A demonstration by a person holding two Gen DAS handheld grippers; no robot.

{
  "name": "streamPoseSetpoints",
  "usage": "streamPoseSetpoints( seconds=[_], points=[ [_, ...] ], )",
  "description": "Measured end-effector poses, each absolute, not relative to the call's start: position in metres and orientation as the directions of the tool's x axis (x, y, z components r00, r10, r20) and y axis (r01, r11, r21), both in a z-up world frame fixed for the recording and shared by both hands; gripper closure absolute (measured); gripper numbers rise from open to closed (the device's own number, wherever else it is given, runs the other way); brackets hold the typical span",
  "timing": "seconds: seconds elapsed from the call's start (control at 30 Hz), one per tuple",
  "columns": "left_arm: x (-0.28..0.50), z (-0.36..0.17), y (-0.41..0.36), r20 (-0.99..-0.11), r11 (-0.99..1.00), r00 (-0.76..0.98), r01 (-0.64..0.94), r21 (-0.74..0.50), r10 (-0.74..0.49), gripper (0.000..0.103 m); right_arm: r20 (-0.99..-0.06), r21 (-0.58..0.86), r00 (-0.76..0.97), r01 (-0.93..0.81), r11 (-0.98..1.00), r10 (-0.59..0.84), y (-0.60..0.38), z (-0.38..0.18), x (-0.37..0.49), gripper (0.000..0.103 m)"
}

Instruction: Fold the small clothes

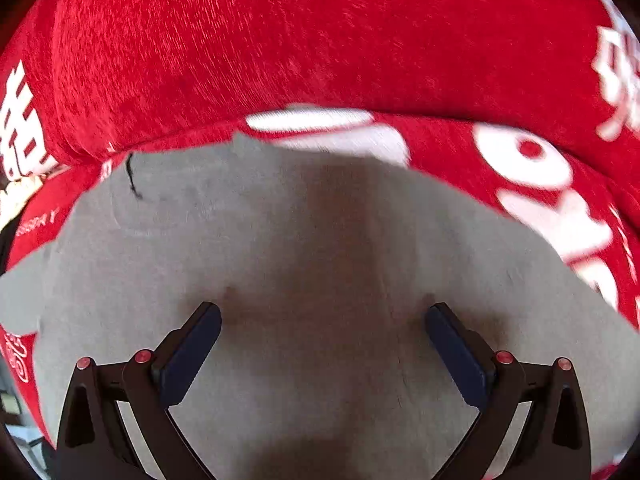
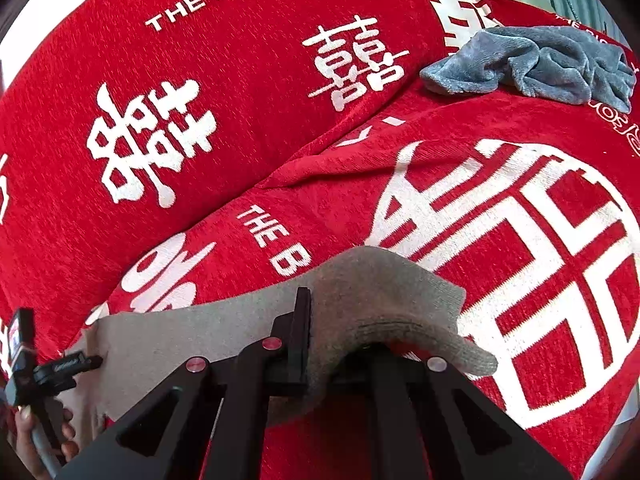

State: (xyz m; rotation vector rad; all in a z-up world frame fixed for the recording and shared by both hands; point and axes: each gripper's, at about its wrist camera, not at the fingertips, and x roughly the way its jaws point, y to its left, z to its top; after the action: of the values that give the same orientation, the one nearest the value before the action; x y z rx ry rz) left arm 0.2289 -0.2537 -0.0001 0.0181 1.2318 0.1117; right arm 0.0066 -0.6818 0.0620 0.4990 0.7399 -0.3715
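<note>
A grey knit garment (image 1: pixel 304 248) lies flat on a red cover printed with white characters. My left gripper (image 1: pixel 322 320) is open just above the garment, with nothing between its fingers. In the right wrist view my right gripper (image 2: pixel 320 332) is shut on one end of the grey garment (image 2: pixel 380 292), which drapes over the fingers and hides the right fingertip. The rest of the garment stretches left across the cover. The left gripper (image 2: pixel 60 368) shows at that far end, held by a hand.
The red cover (image 2: pixel 248 120) spreads over a seat and a backrest cushion (image 1: pixel 280 40). A crumpled blue-grey velvety cloth (image 2: pixel 532 64) lies at the far right on the seat.
</note>
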Motion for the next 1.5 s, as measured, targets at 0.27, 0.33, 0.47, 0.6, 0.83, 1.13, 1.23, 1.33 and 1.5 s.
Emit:
streamPoseSetpoints(
  seconds=[0.27,0.33,0.47,0.6,0.83,1.13,1.23,1.33,1.5],
  points=[
    [0.164,0.01,-0.251,-0.934,1.0,0.356,-0.007,-0.025,-0.021,0.0,-0.708,0.241,0.683,0.471,0.849,-0.177,-0.653,0.089,0.006,0.097],
    [0.161,0.02,-0.236,-0.935,0.999,0.352,-0.012,-0.044,-0.037,0.0,-0.683,0.217,0.707,0.435,0.874,-0.183,-0.63,0.112,0.008,0.097],
    [0.14,0.038,-0.195,-0.918,0.996,0.396,-0.066,-0.062,-0.031,0.0,-0.628,0.156,0.759,0.341,0.927,-0.174,-0.566,0.16,0.018,0.097],
    [0.117,0.035,-0.122,-0.919,0.985,0.393,-0.151,-0.081,-0.015,0.0,-0.592,0.098,0.797,0.225,0.969,-0.125,-0.476,0.198,0.037,0.097],
    [0.068,0.036,0.004,-0.909,0.932,0.417,-0.336,-0.14,0.014,0.0,-0.595,-0.025,0.803,-0.001,1.0,-0.014,-0.29,0.204,0.066,0.097],
    [0.027,0.014,0.102,-0.906,0.851,0.423,-0.473,-0.23,-0.009,0.0,-0.75,-0.178,0.661,-0.199,0.964,-0.002,-0.114,0.094,0.094,0.097],
    [0.02,0.007,0.118,-0.906,0.834,0.422,-0.492,-0.25,-0.023,0.0,-0.786,-0.231,0.618,-0.235,0.944,-0.039,-0.09,0.056,0.097,0.097],
    [0.016,0.001,0.125,-0.906,0.822,0.422,-0.503,-0.267,-0.036,0.0,-0.843,-0.226,0.538,-0.314,0.922,-0.023,-0.075,0.032,0.095,0.09],
    [0.005,0.004,0.131,-0.897,0.805,0.44,-0.517,-0.29,-0.041,0.0,-0.846,-0.183,0.526,-0.448,0.875,0.092,-0.059,0.056,0.072,0.034]
  ],
)
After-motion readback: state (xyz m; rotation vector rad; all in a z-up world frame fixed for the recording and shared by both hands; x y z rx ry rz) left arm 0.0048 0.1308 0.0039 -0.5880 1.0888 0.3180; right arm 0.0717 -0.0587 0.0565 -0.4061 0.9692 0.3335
